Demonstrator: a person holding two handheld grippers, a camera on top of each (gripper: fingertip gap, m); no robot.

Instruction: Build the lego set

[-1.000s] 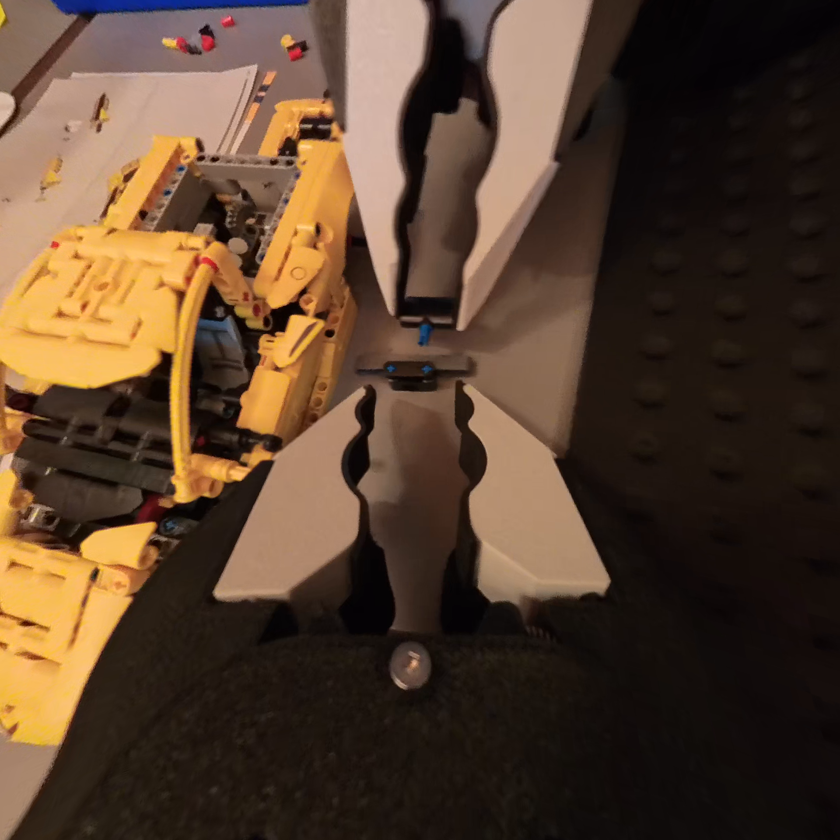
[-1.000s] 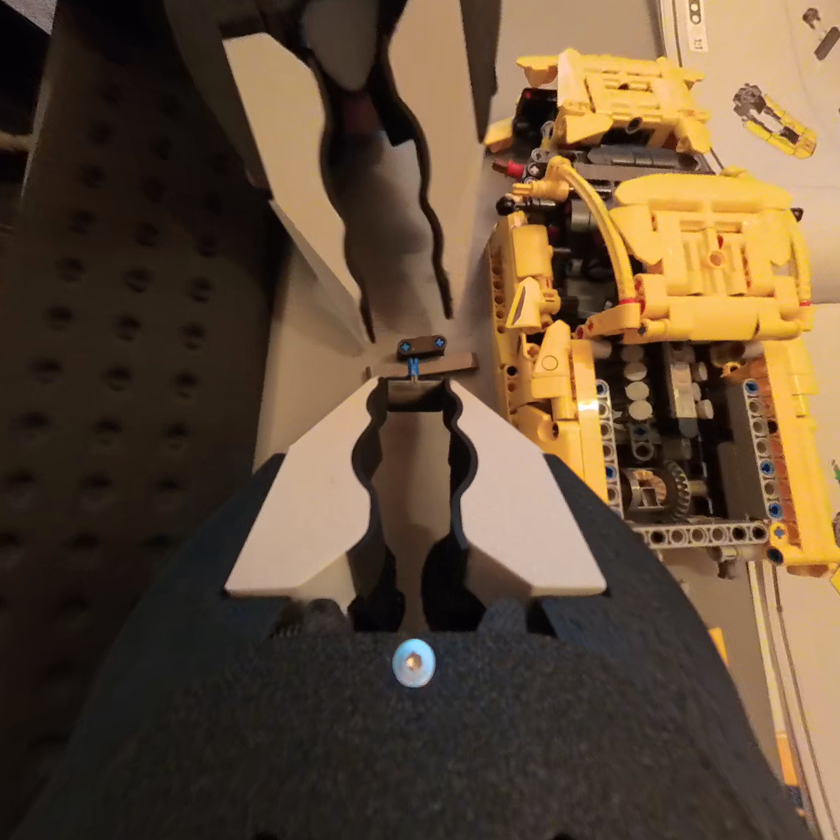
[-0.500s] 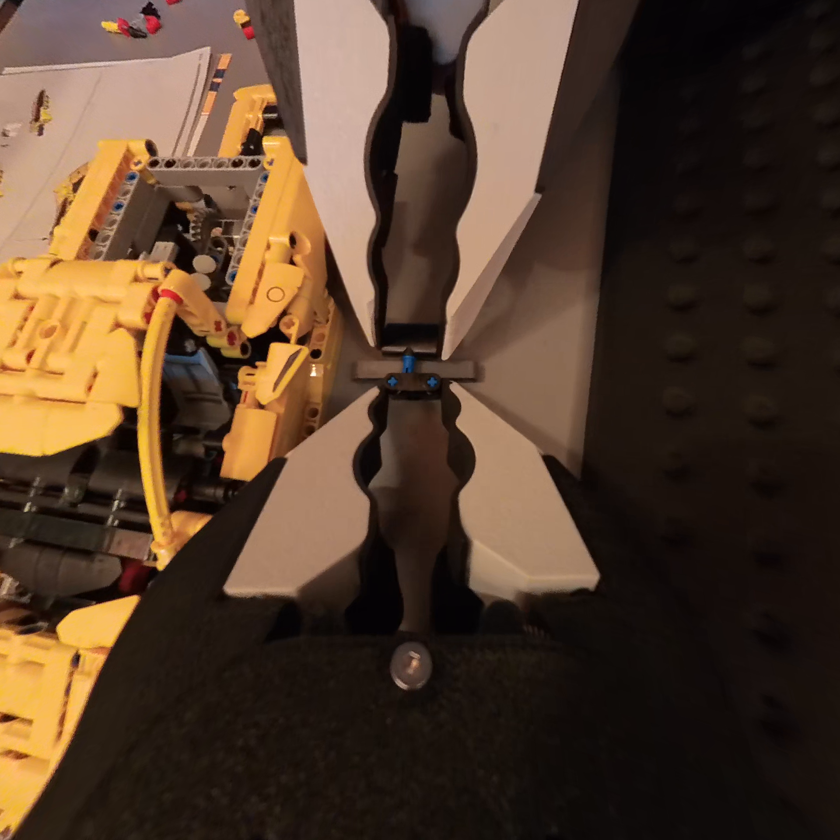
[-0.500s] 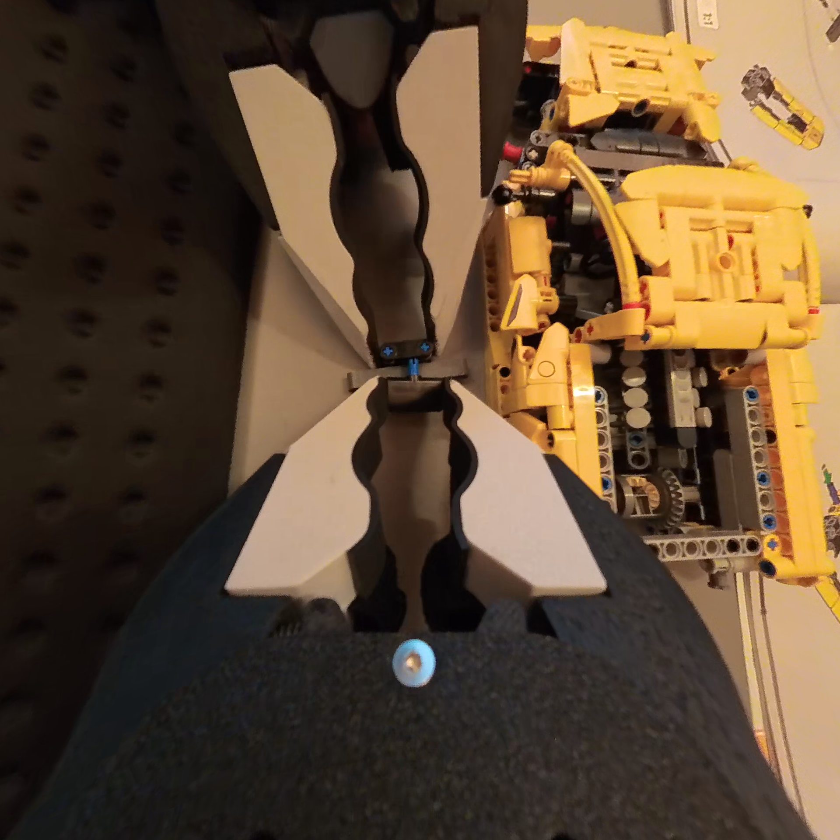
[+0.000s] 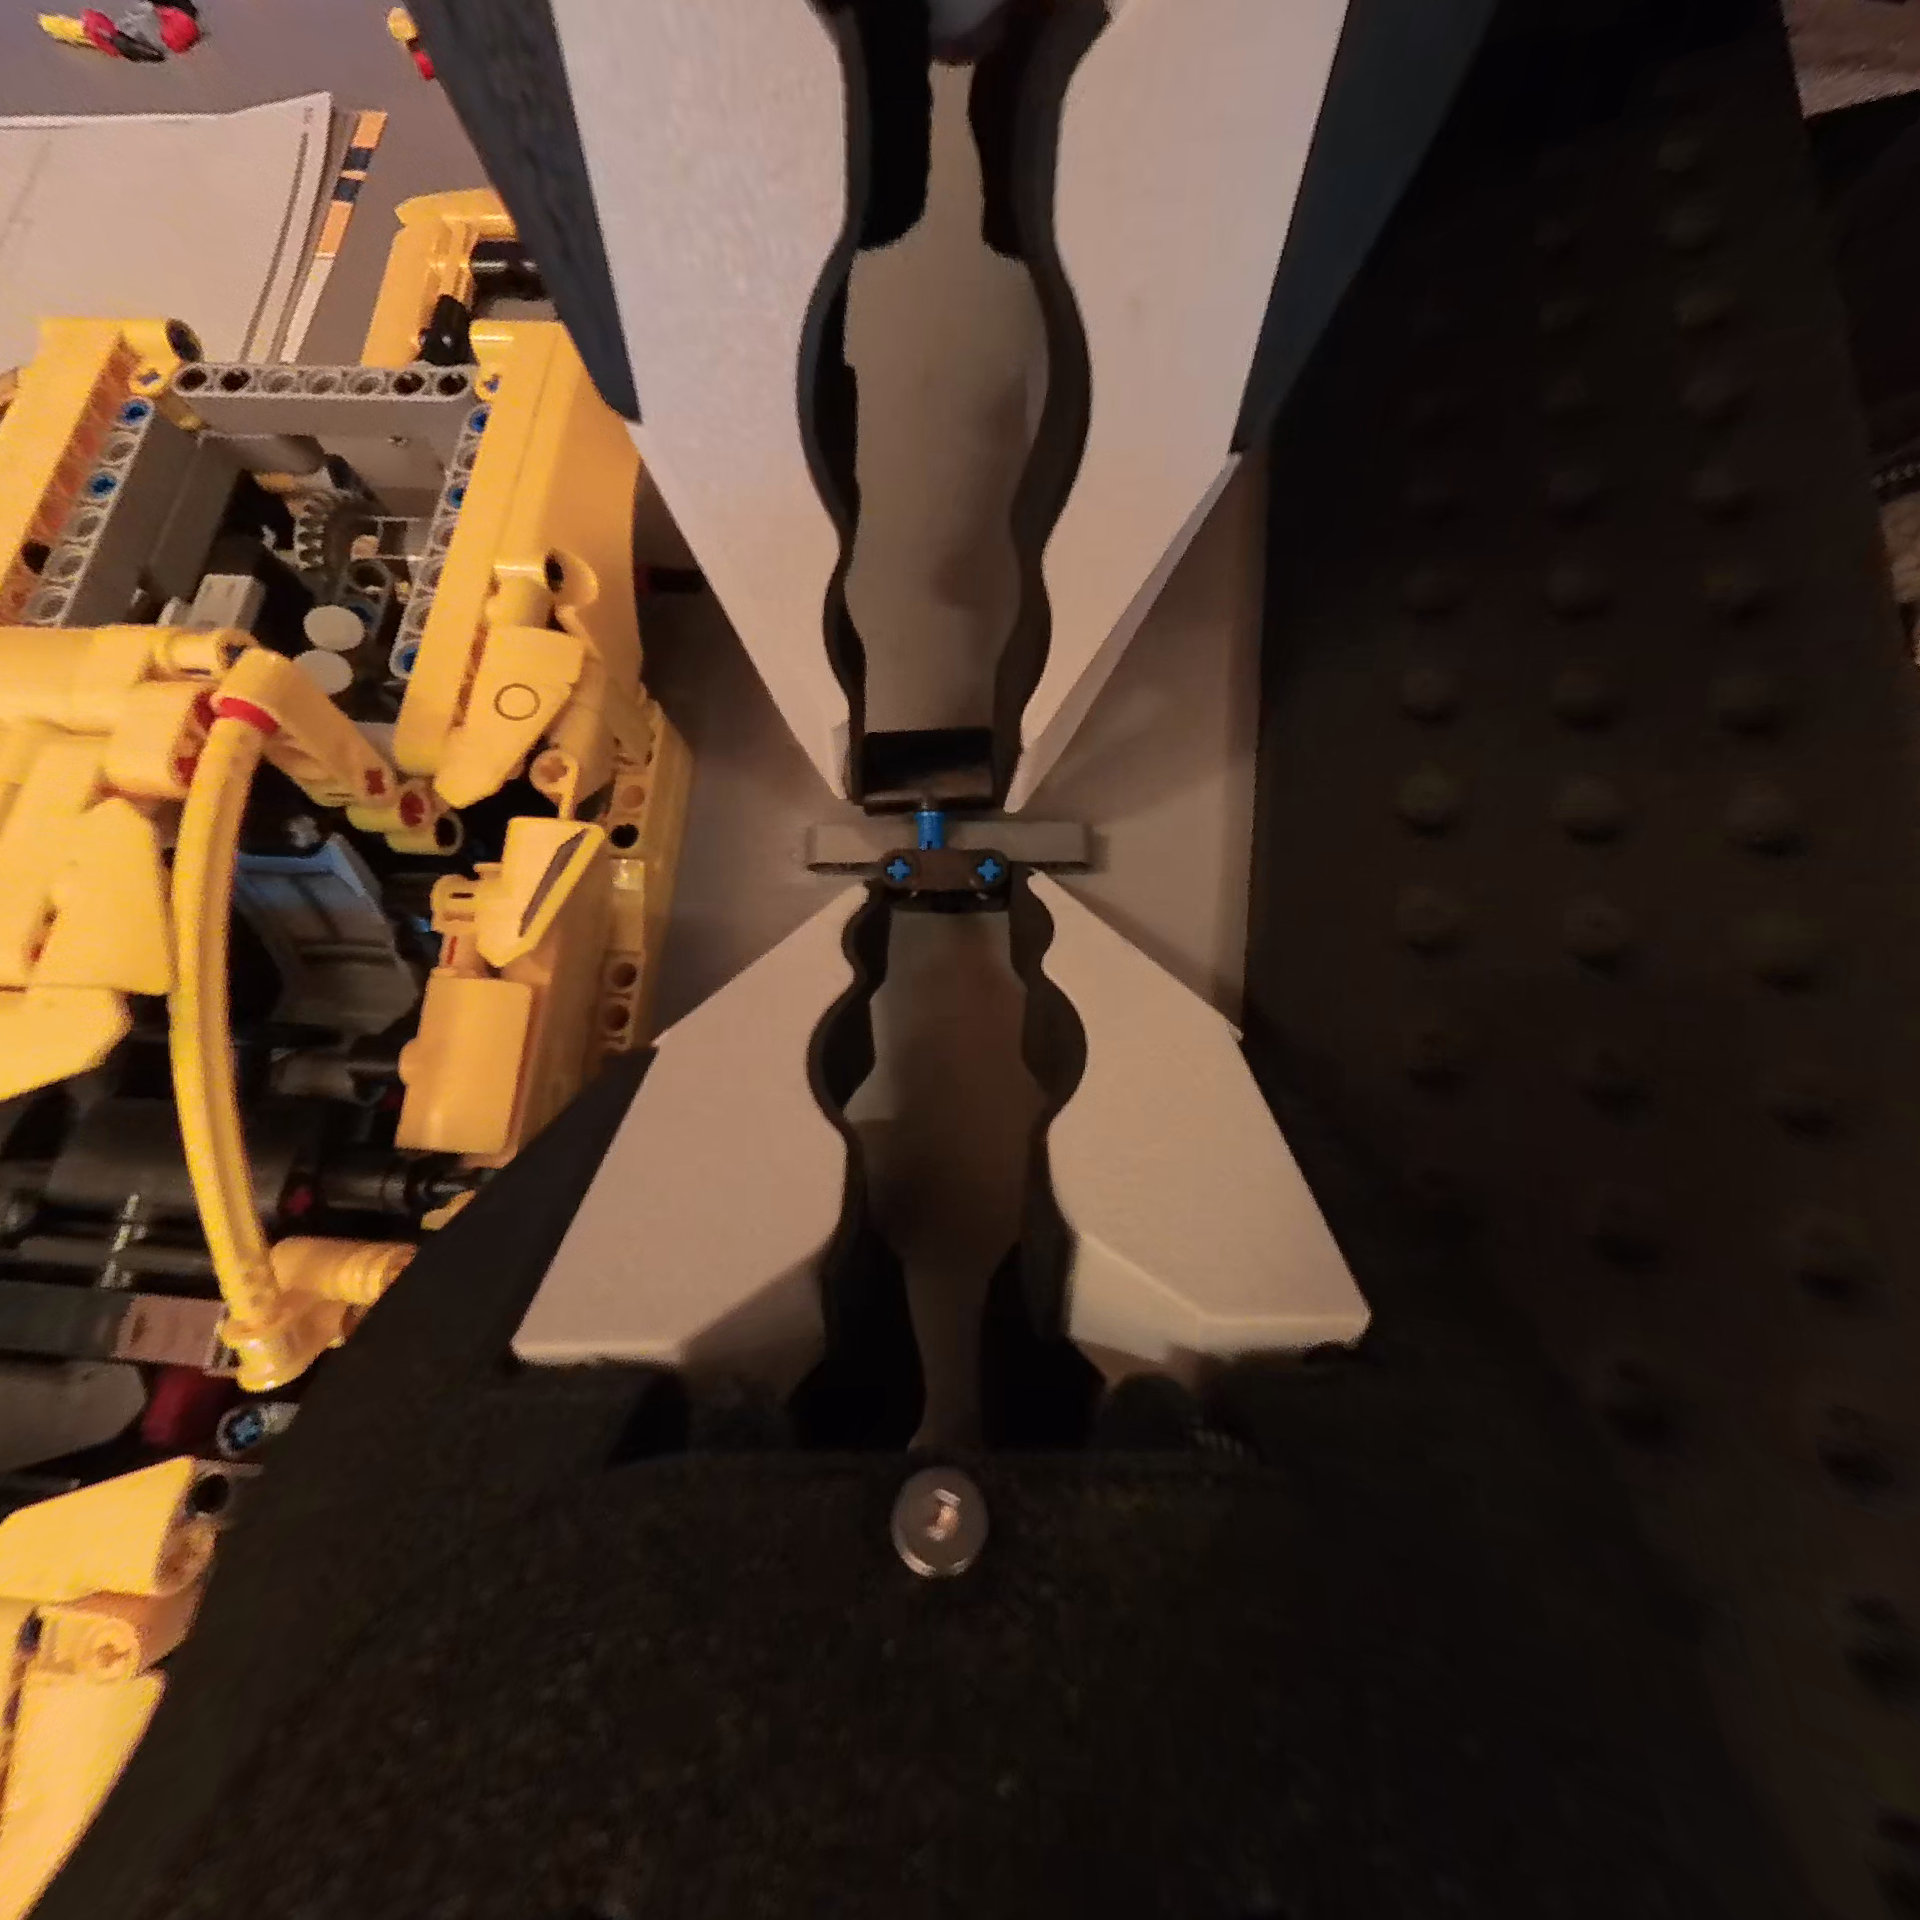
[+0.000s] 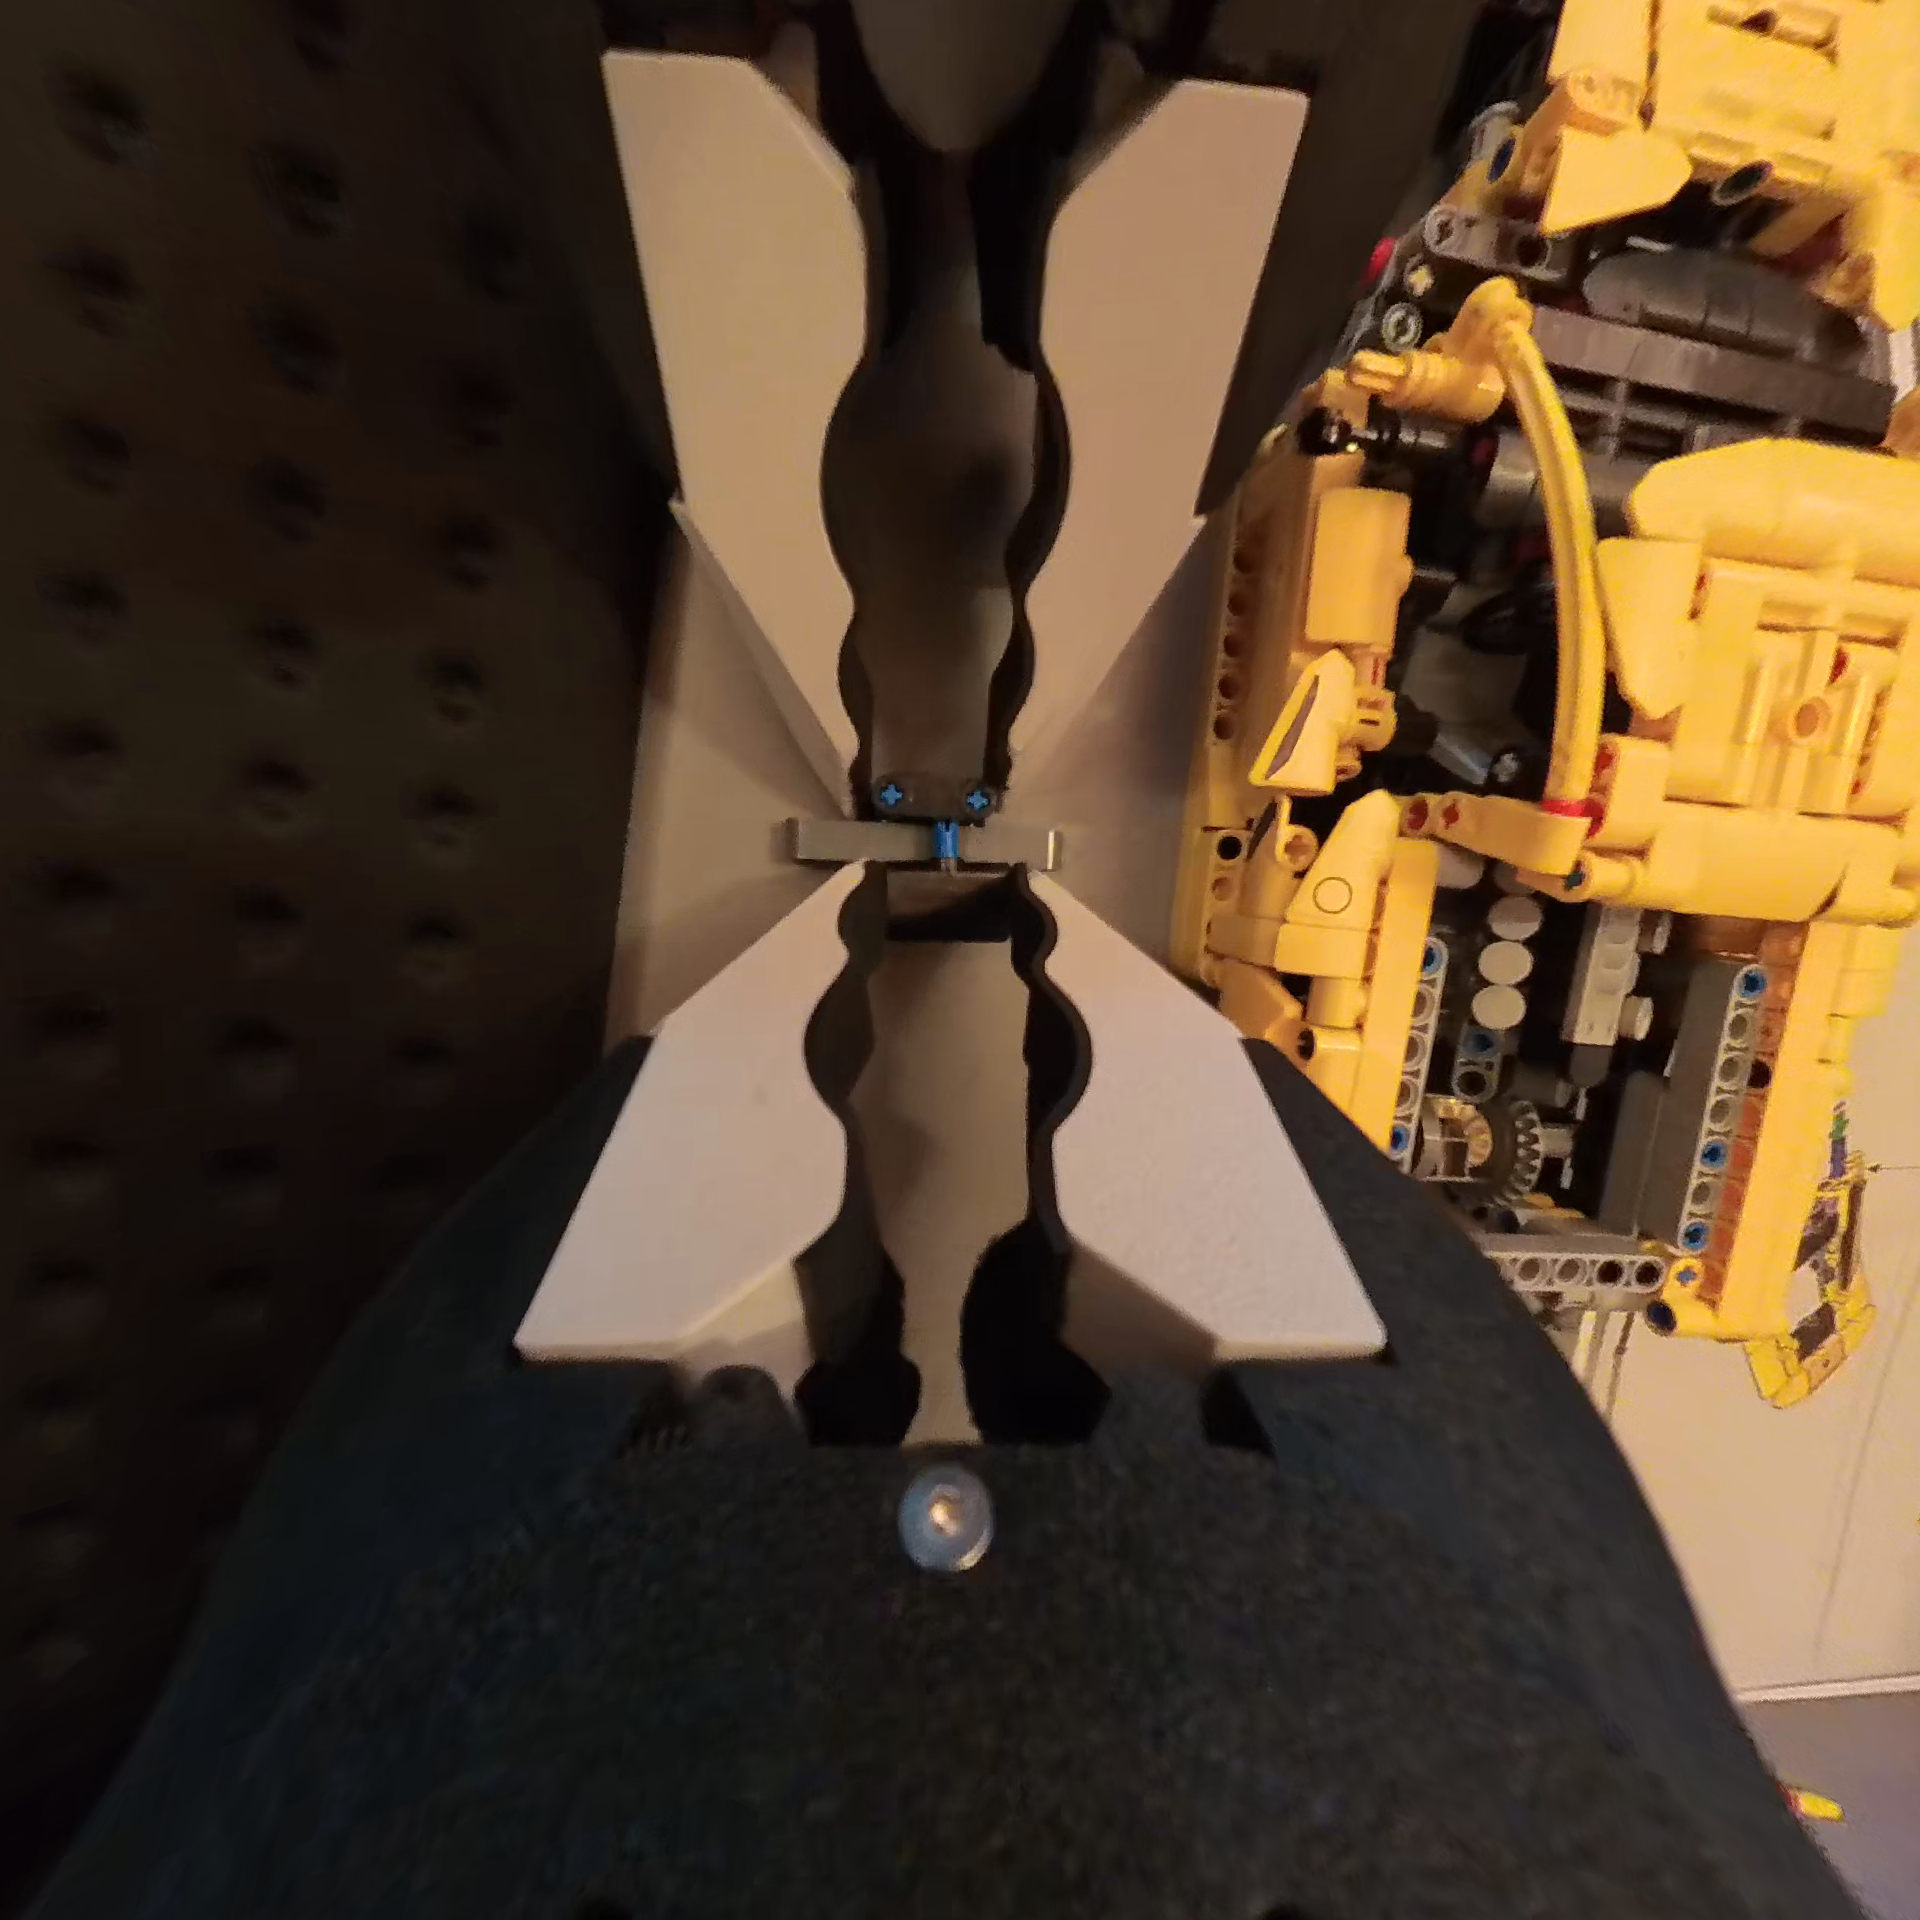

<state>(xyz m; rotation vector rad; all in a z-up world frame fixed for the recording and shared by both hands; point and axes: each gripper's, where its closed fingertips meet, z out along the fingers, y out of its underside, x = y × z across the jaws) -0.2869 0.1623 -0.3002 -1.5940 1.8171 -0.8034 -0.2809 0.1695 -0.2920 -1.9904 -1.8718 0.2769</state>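
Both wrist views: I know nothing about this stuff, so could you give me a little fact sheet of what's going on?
left gripper: shut on black connector with two blue cross ends
right gripper: shut on dark block carrying blue pin
between the tips: grey beam; which gripper holds it is unclear
pose: grippers tip to tip, pieces nearly meeting
beside them: part-built yellow model
further off: booklet, loose small pieces

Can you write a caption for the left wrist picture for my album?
Two grippers meet tip to tip, pushing a small black connector onto a blue pin, beside the yellow brick vehicle.
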